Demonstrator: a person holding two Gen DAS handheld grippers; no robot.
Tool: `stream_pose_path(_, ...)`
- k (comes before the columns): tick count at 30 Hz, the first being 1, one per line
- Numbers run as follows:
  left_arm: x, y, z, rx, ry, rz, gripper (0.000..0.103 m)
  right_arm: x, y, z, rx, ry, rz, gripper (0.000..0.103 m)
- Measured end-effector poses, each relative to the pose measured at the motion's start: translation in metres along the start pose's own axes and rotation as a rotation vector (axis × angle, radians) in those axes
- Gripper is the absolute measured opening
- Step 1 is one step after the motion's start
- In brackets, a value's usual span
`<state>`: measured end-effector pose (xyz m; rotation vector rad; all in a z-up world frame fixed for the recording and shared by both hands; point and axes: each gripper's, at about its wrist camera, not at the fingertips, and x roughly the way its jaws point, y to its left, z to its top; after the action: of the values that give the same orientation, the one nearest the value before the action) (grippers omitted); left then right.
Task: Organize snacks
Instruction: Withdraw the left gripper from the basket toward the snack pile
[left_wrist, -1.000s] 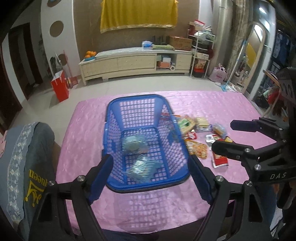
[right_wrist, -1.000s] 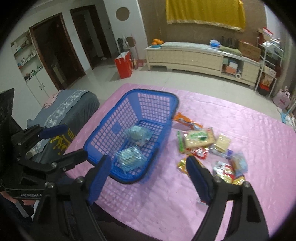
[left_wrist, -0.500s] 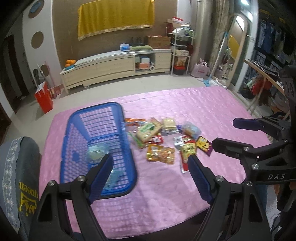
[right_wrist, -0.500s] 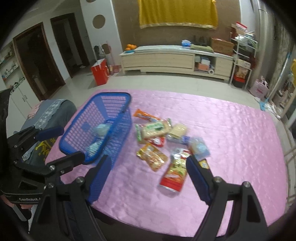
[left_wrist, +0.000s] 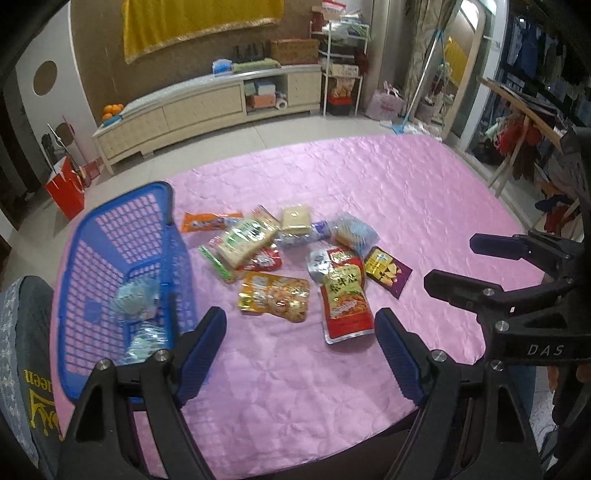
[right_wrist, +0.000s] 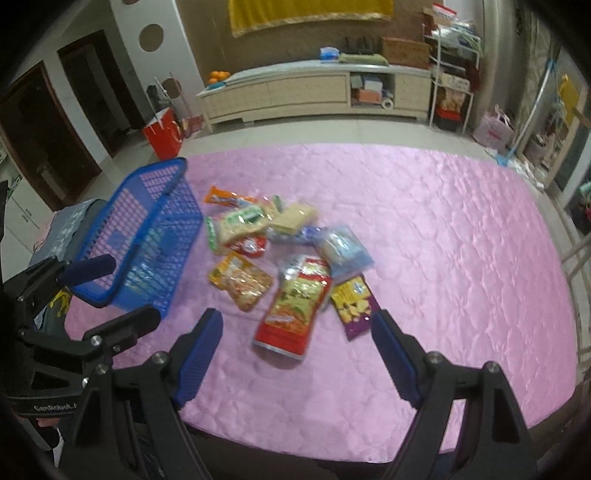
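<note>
A blue basket stands at the left of the pink table and holds two pale blue snack packs. Several snack packets lie in a pile right of it: a red pouch, a yellow-orange packet, a purple packet, a green-white pack, an orange bar. My left gripper is open and empty, above the table's near edge. My right gripper is open and empty, just short of the red pouch.
The pink quilted table stretches right and far of the pile. A grey cushioned chair stands at the near left. A long cabinet and a red bag stand on the floor beyond.
Both grippers have swung right, away from over the basket toward the snack pile. The basket now sits at the left of both views. Both stay open and empty.
</note>
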<state>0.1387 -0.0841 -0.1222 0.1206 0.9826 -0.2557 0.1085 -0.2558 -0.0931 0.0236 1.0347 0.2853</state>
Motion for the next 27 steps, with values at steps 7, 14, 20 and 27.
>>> stream_pose_path(7,0.047,-0.016,0.005,-0.001,0.082,-0.020,0.081,0.028,-0.031,-0.010,0.043,0.047,-0.033,0.086)
stream_pose_path(14,0.095,-0.031,0.004,0.003,0.168,-0.046,0.081,0.057,-0.056,-0.016,0.057,0.089,-0.080,0.086)
stream_pose_path(20,0.135,-0.042,0.006,0.013,0.239,-0.060,0.081,0.082,-0.077,-0.023,0.070,0.132,-0.111,0.086)
stream_pose_path(27,0.170,-0.051,0.010,0.018,0.292,-0.071,0.081,0.099,-0.097,-0.027,0.096,0.156,-0.127,0.086)
